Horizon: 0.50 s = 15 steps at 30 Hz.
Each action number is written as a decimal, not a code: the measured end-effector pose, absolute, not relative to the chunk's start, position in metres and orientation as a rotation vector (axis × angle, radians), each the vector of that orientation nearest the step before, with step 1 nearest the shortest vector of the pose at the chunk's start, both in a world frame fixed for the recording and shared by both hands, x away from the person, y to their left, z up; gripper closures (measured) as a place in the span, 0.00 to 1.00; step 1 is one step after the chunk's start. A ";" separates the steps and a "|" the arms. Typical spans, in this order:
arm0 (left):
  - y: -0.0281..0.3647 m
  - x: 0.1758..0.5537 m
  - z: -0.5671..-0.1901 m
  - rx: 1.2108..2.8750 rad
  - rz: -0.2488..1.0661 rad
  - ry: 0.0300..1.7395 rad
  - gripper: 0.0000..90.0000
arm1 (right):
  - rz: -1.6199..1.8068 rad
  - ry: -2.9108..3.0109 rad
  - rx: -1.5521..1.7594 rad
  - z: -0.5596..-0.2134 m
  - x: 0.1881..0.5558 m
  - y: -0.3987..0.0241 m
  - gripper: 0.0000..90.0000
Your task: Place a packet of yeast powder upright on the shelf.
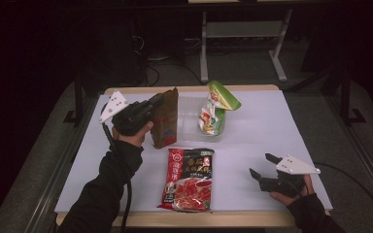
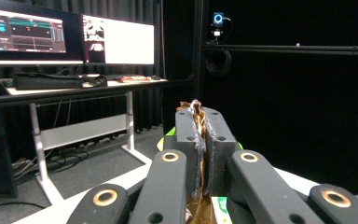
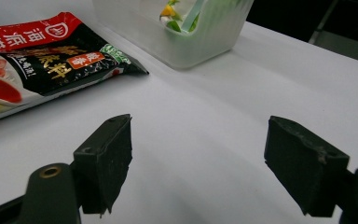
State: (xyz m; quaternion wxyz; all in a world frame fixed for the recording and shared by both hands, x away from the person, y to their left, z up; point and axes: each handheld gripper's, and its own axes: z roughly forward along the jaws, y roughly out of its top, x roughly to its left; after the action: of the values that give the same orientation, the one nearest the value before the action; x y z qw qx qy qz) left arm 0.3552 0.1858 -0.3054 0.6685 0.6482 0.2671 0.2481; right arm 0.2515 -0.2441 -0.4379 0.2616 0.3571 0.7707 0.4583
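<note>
Up at the far left of the white table point(image 1: 272, 126), the left gripper point(image 1: 158, 103) is clamped on the top edge of a brown pouch point(image 1: 166, 119), which hangs upright just beside the clear plastic bin point(image 1: 189, 121). A green snack bag point(image 1: 214, 110) stands in that bin. The right gripper point(image 1: 264, 165) rests near the right front edge, its 2 jaws apart around nothing. A red-and-black hotpot seasoning packet point(image 1: 188, 179) lies flat between the hands.

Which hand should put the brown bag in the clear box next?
Left. The left gripper is already shut on the brown bag, right beside the clear box. The right gripper sits open and empty near the table's front edge, farther away.
</note>
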 end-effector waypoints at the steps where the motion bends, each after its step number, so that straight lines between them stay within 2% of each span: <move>1: 0.182 0.358 -0.306 1.460 0.561 0.610 0.96 | 1.243 2.086 0.969 -0.438 0.252 -0.244 0.25; 15: 0.137 0.405 -0.312 1.450 0.617 0.699 0.96 | 1.244 2.093 0.968 -0.439 0.252 -0.244 0.25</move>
State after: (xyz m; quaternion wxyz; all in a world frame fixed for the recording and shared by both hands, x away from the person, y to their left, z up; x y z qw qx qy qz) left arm 0.4053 0.1370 -0.3123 0.6511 0.6384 0.3077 0.2717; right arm 0.2521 -0.2437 -0.4394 0.2576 0.3570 0.7718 0.4589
